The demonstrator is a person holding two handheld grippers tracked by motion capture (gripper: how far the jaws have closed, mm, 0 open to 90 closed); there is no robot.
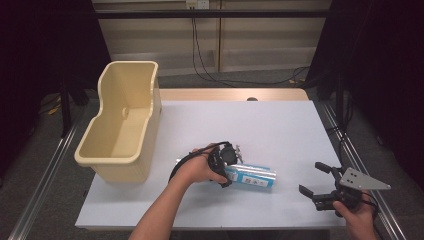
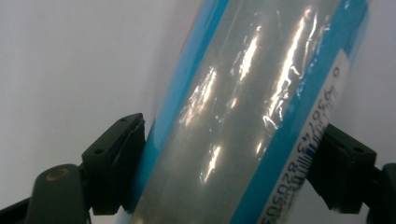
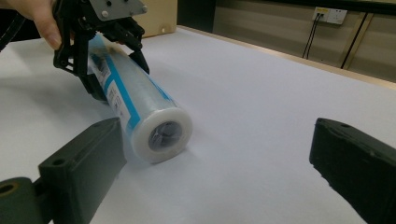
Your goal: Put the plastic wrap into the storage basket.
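Over the roll (image 1: pixel 255 176), left hand (image 1: pixel 196 170) bent

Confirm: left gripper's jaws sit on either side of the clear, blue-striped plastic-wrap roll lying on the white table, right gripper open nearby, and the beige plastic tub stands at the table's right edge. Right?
Not quite. The beige plastic tub stands at the left edge of the white table, as the high view shows. The rest holds: the left gripper straddles the plastic-wrap roll, and the right gripper is open nearby.

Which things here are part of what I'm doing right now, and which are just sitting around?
In play:
- left gripper, jaws against the roll
- blue-and-clear wrapped cling-film roll lying on the white table

Idle:
- right gripper, open, apart from the roll
- empty cream plastic bin
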